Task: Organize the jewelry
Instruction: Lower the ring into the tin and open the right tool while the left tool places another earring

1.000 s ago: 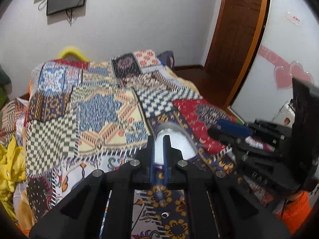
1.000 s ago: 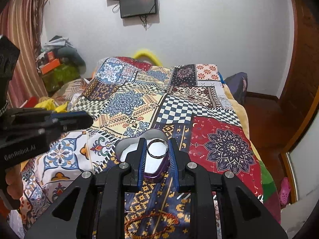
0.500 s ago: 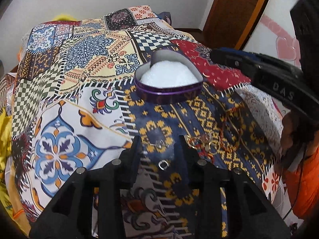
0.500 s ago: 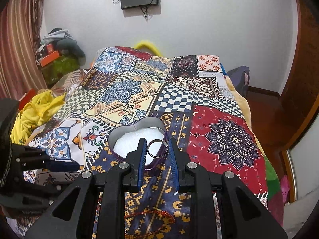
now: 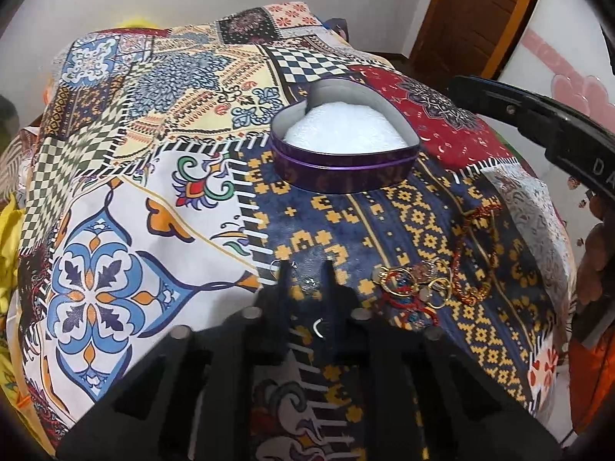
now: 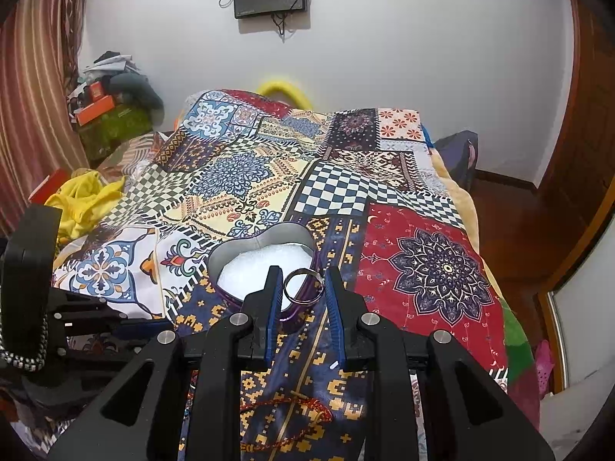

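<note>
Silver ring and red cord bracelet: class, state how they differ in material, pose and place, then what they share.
The silver ring is a smooth metal band; the red cord bracelet is thin thread. The ring stands upright between the right gripper's fingers; the bracelet lies flat on the bedspread. The ring shows against the heart-shaped box; the bracelet lies nearer the camera. Both are loops, neither resting in the box.

We see a printed cloth quilt [image 5: 115,230], matt and soft. The heart tin [image 5: 342,169] looks like glossy purple metal, with white foam-like padding [image 5: 342,134]. The ring [image 6: 303,286] is polished metal. The tools [image 6: 301,292] are matt black plastic with shiny metal screws.
</note>
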The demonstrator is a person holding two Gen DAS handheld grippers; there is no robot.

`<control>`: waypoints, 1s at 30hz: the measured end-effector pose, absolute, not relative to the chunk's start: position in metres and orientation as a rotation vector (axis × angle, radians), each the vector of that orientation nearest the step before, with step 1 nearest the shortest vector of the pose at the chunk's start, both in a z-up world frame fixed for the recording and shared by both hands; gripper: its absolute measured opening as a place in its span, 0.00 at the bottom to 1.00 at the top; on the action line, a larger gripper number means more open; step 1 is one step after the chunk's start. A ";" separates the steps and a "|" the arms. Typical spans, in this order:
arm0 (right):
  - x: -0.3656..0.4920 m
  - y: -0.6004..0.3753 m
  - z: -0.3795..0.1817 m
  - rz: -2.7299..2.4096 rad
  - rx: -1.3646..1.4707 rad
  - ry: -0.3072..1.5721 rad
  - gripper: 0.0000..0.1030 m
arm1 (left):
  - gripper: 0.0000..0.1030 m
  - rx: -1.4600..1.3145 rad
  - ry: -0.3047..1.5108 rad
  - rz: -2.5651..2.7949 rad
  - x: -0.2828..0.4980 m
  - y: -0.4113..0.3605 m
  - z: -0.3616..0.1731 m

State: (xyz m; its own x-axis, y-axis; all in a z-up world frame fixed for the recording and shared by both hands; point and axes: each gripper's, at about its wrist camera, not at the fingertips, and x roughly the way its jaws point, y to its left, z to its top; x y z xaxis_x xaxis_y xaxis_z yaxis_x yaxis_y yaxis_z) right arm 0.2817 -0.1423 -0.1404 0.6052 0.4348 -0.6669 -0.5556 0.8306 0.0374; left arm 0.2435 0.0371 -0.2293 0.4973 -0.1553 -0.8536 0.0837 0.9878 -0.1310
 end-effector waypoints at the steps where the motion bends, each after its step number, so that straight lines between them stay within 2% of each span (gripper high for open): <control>1: 0.282 -0.142 -0.140 0.576 -0.178 0.719 0.20 | 0.09 -0.073 1.034 -0.144 0.243 0.037 -0.229; 6: 0.286 -0.140 -0.139 0.580 -0.173 0.717 0.19 | 0.08 -0.041 1.006 -0.139 0.238 0.036 -0.221; 19: 0.295 -0.128 -0.136 0.600 -0.164 0.707 0.20 | 0.08 -0.053 0.821 -0.164 0.279 0.046 -0.150; 30: 0.311 -0.114 -0.156 0.653 -0.218 0.782 0.20 | 0.08 -0.083 0.866 -0.221 0.315 0.036 -0.165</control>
